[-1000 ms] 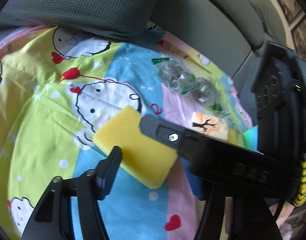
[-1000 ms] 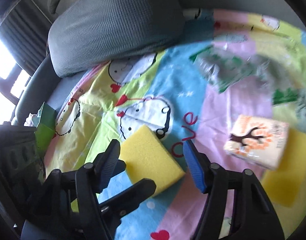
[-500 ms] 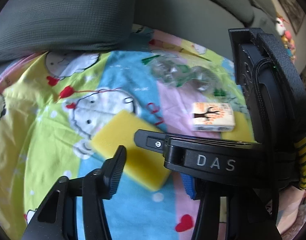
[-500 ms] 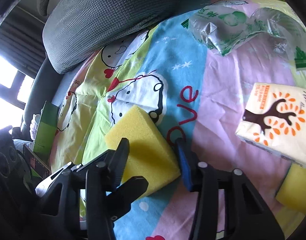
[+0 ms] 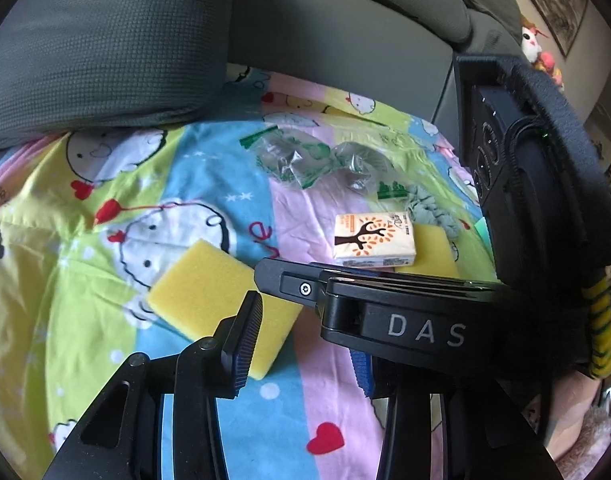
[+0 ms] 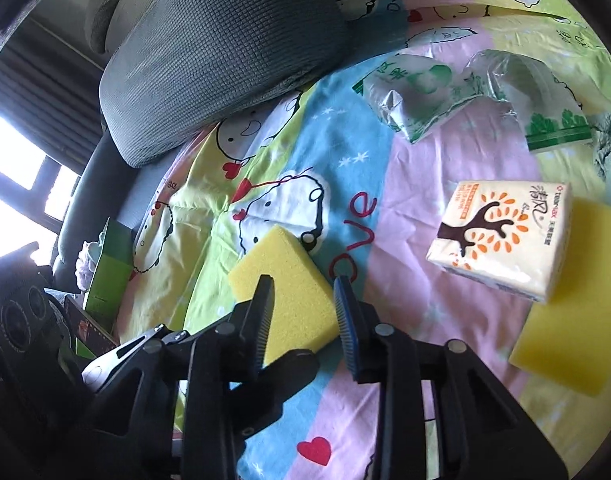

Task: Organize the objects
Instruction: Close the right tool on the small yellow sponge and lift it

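Note:
A yellow sponge [image 5: 209,292] [image 6: 289,280] lies on the cartoon-print sheet [image 5: 85,220]. My right gripper [image 6: 303,322] straddles its near corner, jaws narrowed on either side, seemingly touching or nearly touching it. My left gripper [image 5: 305,344] is open just behind the sponge; the right gripper's body [image 5: 405,312] crosses in front and hides its right finger's tip. A tissue pack with an orange tree print [image 5: 373,242] [image 6: 501,236] rests partly on a second yellow sponge [image 5: 433,252] [image 6: 577,300].
Crumpled clear plastic bags with green print [image 5: 313,160] [image 6: 445,96] lie further back. A grey-green knitted item [image 5: 429,208] sits beside the second sponge. A grey cushion [image 5: 105,48] [image 6: 225,48] and sofa back border the sheet. A green box [image 6: 109,268] stands at the left.
My right gripper's jaws have narrowed around the yellow sponge's corner. The left gripper has pulled back and tilted, so more of the sheet and tissue pack shows.

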Demonstrator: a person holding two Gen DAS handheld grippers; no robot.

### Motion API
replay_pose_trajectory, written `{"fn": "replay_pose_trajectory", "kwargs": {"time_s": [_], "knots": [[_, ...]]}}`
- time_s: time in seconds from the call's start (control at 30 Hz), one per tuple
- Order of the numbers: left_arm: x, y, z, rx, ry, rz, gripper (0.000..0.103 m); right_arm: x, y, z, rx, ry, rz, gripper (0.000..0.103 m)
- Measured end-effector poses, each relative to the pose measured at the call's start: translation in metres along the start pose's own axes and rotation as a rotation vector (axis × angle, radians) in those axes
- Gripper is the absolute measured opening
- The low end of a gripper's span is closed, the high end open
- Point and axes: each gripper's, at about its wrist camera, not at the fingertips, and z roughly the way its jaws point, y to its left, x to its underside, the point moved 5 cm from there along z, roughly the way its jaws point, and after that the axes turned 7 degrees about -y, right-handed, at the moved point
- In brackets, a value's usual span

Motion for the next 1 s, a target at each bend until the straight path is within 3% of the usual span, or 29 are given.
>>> {"fn": "replay_pose_trajectory", "kwargs": {"time_s": [0.13, 0.2, 0.3, 0.47, 0.63, 0.7, 0.83, 1.0], "knots": [[-0.004, 0.015, -0.010, 0.001, -0.026, -0.040, 0.062, -0.003, 0.002, -0.004, 0.005, -0.031, -0.007, 0.065], [-0.004, 0.025, -0.009, -0.049, -0.026, -0.052, 0.062, -0.006, 0.002, -0.005, -0.007, -0.046, 0.009, 0.069], [0.000, 0.042, -0.003, -0.119, 0.002, -0.078, 0.062, -0.011, -0.002, -0.004, 0.028, -0.066, 0.013, 0.069], [0.018, 0.060, 0.020, -0.046, 0.083, -0.205, 0.062, -0.012, -0.003, 0.024, -0.009, 0.006, 0.038, 0.069], [0.026, 0.059, 0.032, -0.013, 0.102, -0.236, 0.059, 0.004, -0.001, 0.053, -0.007, 0.104, 0.024, 0.066], [0.025, 0.055, 0.032, -0.030, 0.093, -0.212, 0.058, 0.005, 0.001, 0.050, -0.002, 0.101, 0.000, 0.050], [0.012, 0.041, 0.024, -0.056, 0.044, -0.153, 0.055, 0.007, -0.004, 0.039, -0.029, 0.093, 0.058, 0.047], [-0.017, -0.007, -0.001, -0.022, -0.074, -0.006, 0.055, -0.010, 0.008, -0.016, -0.023, -0.075, 0.010, 0.047]]}}
